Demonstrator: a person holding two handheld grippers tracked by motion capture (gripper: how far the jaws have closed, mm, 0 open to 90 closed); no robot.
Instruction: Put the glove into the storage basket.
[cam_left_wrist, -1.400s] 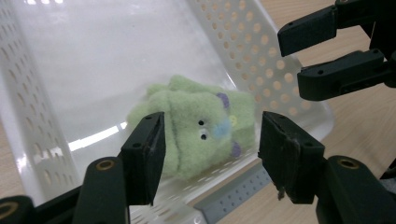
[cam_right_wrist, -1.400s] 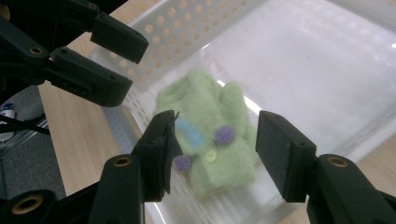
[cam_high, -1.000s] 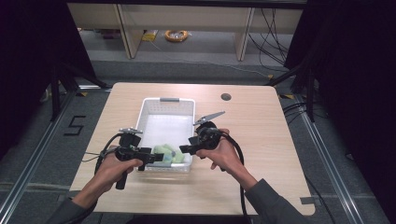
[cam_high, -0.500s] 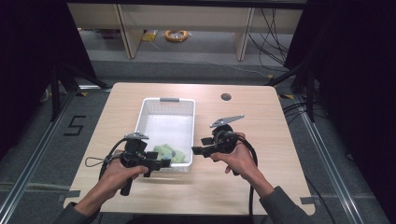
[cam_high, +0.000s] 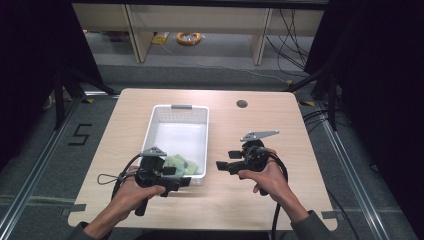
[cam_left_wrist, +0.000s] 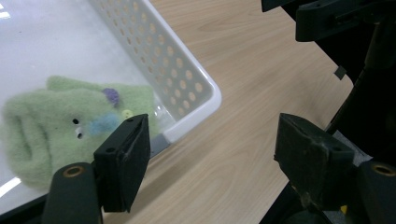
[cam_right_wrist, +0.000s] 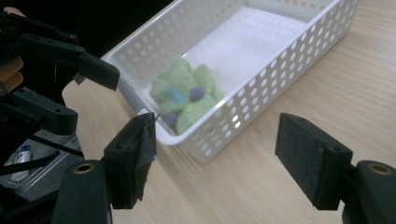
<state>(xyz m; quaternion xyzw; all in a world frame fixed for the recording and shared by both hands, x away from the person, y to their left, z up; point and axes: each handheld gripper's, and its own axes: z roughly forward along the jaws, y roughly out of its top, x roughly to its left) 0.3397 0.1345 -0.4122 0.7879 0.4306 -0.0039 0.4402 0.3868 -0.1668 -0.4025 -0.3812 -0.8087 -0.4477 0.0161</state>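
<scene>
Both hand-held grippers, left (cam_high: 184, 181) and right (cam_high: 223, 165), gape wide, empty. The green plush toy (cam_right_wrist: 187, 99) in the basket (cam_high: 165, 116) looks soft and light; pinching its bulky middle seems best.

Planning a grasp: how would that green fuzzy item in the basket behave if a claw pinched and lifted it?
The green fuzzy item looks like soft knit, so it would probably squash and droop. It seems light and unlikely to slip. Bunched against the white basket corner, it may drag on the wall.
</scene>
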